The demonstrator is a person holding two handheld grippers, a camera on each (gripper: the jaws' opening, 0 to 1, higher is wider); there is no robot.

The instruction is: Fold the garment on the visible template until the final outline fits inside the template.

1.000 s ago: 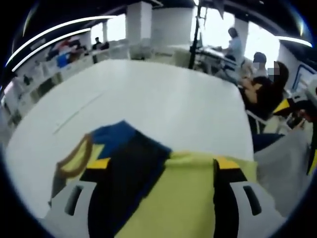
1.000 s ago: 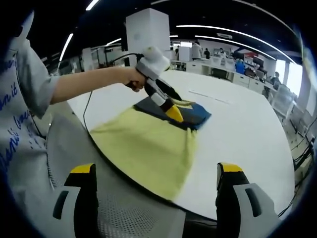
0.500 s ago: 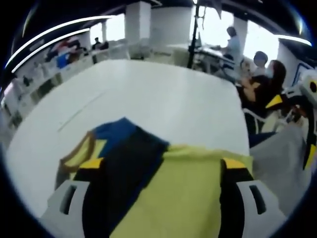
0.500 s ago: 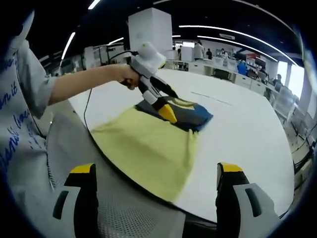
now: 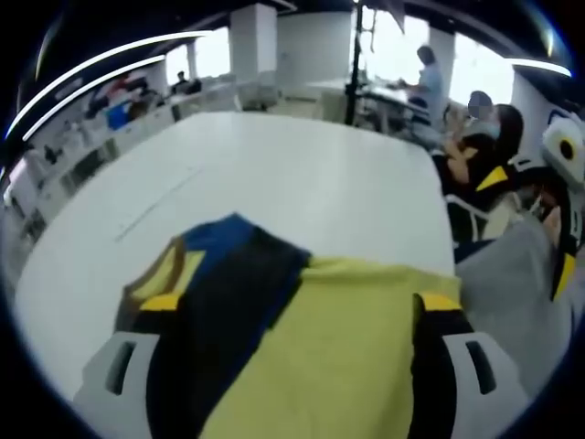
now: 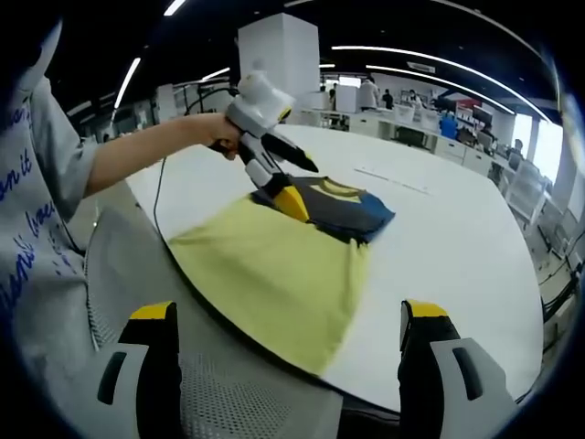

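Observation:
A yellow garment [image 6: 274,265] with a navy top part and yellow collar [image 6: 345,206] lies flat on the round white table [image 6: 457,265]. Its yellow end reaches the table's near edge. My left gripper [image 6: 306,187], held in a hand, hovers open just over the seam between yellow and navy. In the left gripper view the cloth [image 5: 338,347] spreads under and between the wide-apart jaws of the left gripper [image 5: 297,306]. My right gripper [image 6: 290,315] is open and holds nothing, back from the table edge over grey fabric. The right gripper [image 5: 528,224] also enters at the right edge.
Faint lines [image 6: 391,179] mark the tabletop beyond the garment. The person's arm [image 6: 155,151] and grey sleeve reach in from the left. Seated people [image 5: 484,155] and desks stand beyond the table's far side. A white pillar [image 6: 279,55] rises behind.
The left gripper has drawn back and up a little from the navy part toward the hand's side. The garment lies as before. The right gripper has stayed put.

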